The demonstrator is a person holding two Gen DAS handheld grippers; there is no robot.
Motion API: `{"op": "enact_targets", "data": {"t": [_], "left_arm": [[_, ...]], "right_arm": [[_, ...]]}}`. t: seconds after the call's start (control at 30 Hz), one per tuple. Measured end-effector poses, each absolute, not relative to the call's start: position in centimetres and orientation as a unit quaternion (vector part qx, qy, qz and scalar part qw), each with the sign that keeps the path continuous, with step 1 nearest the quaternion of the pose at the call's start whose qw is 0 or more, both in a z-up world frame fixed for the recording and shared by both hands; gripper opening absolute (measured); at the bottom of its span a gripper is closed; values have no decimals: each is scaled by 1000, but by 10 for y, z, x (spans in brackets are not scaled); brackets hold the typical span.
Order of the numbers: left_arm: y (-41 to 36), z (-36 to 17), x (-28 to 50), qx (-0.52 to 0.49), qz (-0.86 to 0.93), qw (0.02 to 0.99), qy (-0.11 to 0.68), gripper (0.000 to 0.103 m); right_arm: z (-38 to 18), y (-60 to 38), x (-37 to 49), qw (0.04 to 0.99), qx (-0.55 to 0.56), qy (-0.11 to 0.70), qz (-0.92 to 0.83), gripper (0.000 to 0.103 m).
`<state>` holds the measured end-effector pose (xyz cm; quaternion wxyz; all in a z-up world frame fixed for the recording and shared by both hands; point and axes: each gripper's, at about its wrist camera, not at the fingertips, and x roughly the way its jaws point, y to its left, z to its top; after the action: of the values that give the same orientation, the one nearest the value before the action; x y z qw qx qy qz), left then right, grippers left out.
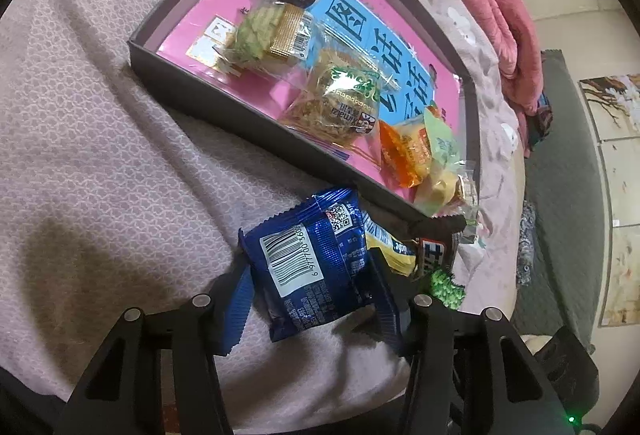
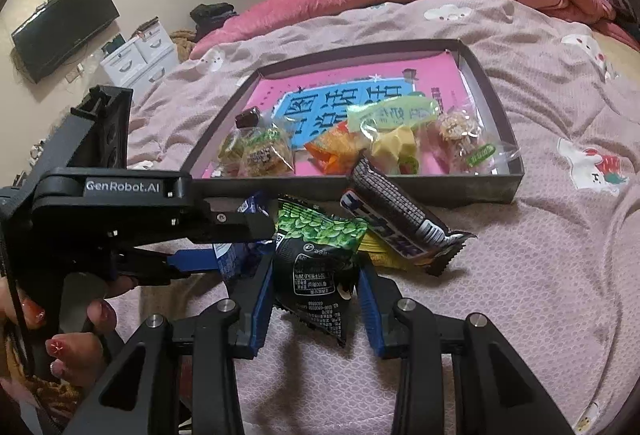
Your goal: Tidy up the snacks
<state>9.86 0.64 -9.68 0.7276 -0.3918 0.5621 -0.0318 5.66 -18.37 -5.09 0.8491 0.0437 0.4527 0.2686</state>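
Your left gripper point(image 1: 312, 287) is clamped on the blue snack packet point(image 1: 308, 267) at lower centre, your right gripper point(image 2: 316, 295) pinches the green-and-black packet point(image 2: 316, 259), both just below the dark tray point(image 2: 400, 191) holding snacks.

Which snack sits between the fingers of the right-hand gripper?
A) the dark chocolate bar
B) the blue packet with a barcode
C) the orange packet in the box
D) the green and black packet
D: in the right wrist view the green and black packet sits between the right gripper fingers, which press its sides.
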Motion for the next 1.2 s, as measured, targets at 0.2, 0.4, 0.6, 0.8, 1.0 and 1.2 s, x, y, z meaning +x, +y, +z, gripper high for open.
{"op": "enact_targets", "data": {"t": [0.2,0.4,0.6,0.8,1.0,1.2], "left_arm": [[13,-86,90,-376,-37,740,556,55],[24,-76,82,-359,-35,755,548,55],[28,-58,80,-323,-32,783,531,55],[26,-40,78,-278,-22,813,511,55],[26,-30,76,-250,-14,831,497,55],[28,-22,73,-233,-11,843,485,55]], "right_arm": [[-44,-185,53,854,43,437,279,39],[-36,-182,49,860,36,418,291,39],[-29,-180,45,866,29,402,296,39],[-25,-179,44,872,24,388,298,39],[-19,-181,43,879,20,372,297,39],[-15,-186,43,886,23,359,291,39]]}}
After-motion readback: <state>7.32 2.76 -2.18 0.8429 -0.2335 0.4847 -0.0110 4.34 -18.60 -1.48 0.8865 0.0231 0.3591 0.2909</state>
